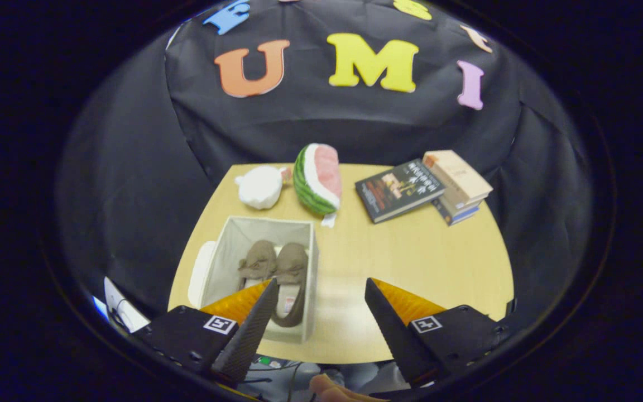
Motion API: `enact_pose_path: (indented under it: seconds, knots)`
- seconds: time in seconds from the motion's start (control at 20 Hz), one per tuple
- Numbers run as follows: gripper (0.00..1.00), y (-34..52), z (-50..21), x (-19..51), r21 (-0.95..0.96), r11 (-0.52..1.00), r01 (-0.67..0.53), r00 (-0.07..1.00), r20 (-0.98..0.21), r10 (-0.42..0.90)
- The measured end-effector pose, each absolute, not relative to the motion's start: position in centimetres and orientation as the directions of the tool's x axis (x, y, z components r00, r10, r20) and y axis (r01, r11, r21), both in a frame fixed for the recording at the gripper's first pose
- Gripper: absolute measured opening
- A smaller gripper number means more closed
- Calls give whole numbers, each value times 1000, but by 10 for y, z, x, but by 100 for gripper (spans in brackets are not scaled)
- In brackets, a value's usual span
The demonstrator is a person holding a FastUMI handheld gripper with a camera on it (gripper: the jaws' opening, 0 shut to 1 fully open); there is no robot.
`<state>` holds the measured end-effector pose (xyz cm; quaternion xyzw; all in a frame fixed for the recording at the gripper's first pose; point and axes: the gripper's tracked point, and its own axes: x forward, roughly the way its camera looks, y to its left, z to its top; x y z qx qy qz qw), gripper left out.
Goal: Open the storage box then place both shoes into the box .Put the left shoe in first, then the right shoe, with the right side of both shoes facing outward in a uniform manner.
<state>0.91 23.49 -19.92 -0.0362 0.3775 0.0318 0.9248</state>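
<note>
On the pale wooden table (411,262) we see an open grey fabric storage box (310,268), standing just ahead of the near finger tips and toward their left side; inside it lie two brown shoes side by side, the left shoe (258,261) and the right shoe (292,279), toes pointing away from us; the near end of the left shoe is hidden behind one finger, so we cannot tell how it sits there; a white lid (200,273) rests against the box's outer left wall. Our gripper (320,290) hangs above the table's near edge with its fingers (252,326) spread wide apart, nothing between them but bare table; one finger overlaps the box's near corner in our view, though we cannot tell whether it touches. Beyond the box, near the far edge, sits a white plush toy (260,187); just beside it stands a plush watermelon slice (317,178), upright, its pink face turned rightward. Farther right lies a dark book (399,190), flat, touching a small stack of books (458,187) at the table's far right corner. Black cloth walls (132,184) close around the table on all sides.
</note>
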Motion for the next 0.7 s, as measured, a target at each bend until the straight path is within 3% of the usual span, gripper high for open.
enact_pose_path:
  seconds: [0.3, 0.7]
  knots:
    - [97, 144, -94, -11, -132, 991, -16, 931, -363, -33]
    - [96, 70, 2, -46, -49, 998, -26, 998, -53, 23]
